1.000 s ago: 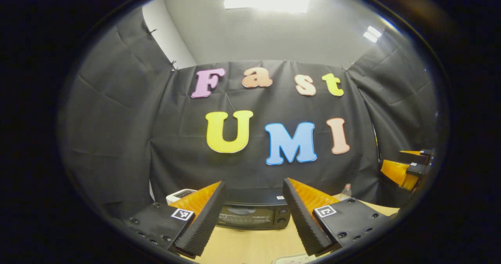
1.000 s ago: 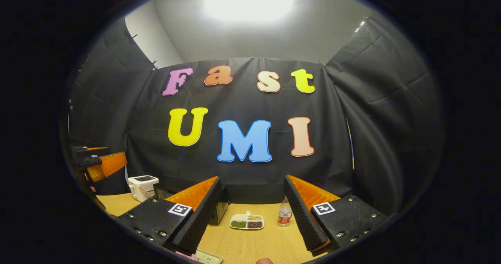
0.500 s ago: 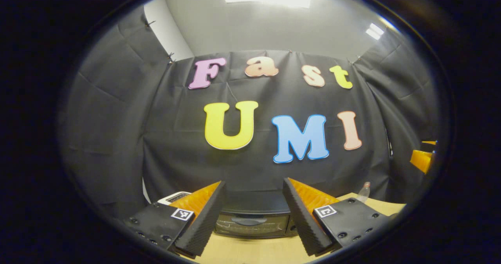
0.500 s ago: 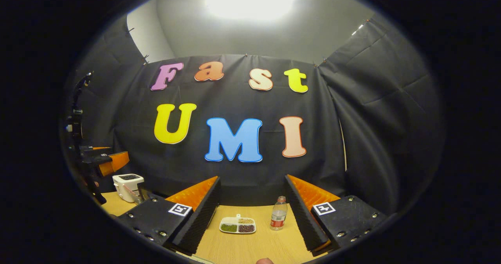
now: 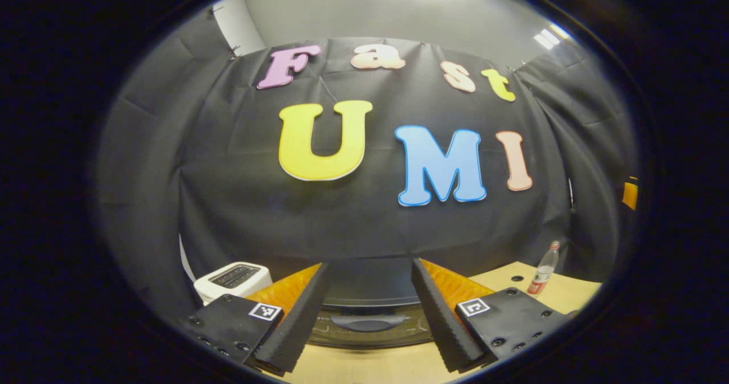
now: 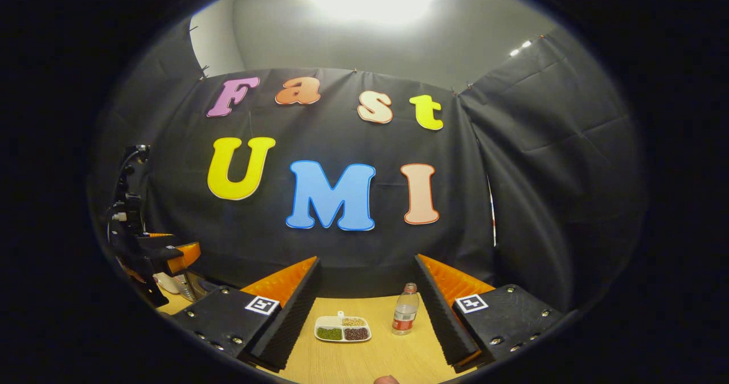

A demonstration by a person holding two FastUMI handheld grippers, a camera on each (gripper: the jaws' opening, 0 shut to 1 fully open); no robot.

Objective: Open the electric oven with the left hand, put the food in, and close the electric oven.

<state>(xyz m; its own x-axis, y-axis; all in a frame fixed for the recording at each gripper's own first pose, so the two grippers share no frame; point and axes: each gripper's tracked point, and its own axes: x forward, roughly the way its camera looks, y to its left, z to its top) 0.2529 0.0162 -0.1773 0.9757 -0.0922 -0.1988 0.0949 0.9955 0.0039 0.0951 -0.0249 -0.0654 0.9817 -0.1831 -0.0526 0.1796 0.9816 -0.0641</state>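
The electric oven point(image 5: 364, 310) sits on the wooden table point(image 5: 564, 290) straight ahead of the left gripper point(image 5: 364, 315), low in the left gripper view: a dark box with a smooth flat top, a glossy glass door and a curved, elongated handle point(image 5: 367, 321) across the door's upper part; the door is shut. The left gripper's fingers point(image 5: 296, 321) stand wide apart, holding nothing, and the handle shows in the gap between them; whether they touch the oven cannot be told. Their inner faces are ribbed foam wedges, and each black mounting block carries a small square black-and-white marker. To the left of the oven stands a white toaster point(image 5: 233, 278) with rounded corners and dark slots on top. Off to the right, well apart from the oven, a clear plastic bottle point(image 5: 544, 270) with a red label band stands upright on the pale wood-grain table; its label is too small to read. In the right gripper view, the right gripper point(image 6: 367, 321) also has its fingers point(image 6: 441, 315) spread wide and empty, with the same ribbed wedge faces and square markers. Between them on the table lies the food: a white, rounded-rectangular divided tray point(image 6: 343, 330) with three compartments holding green, dark and tan grains or beans. The bottle point(image 6: 404, 315) stands upright just right of the tray. At the left edge of this view the left gripper point(image 6: 171, 256) shows farther off.
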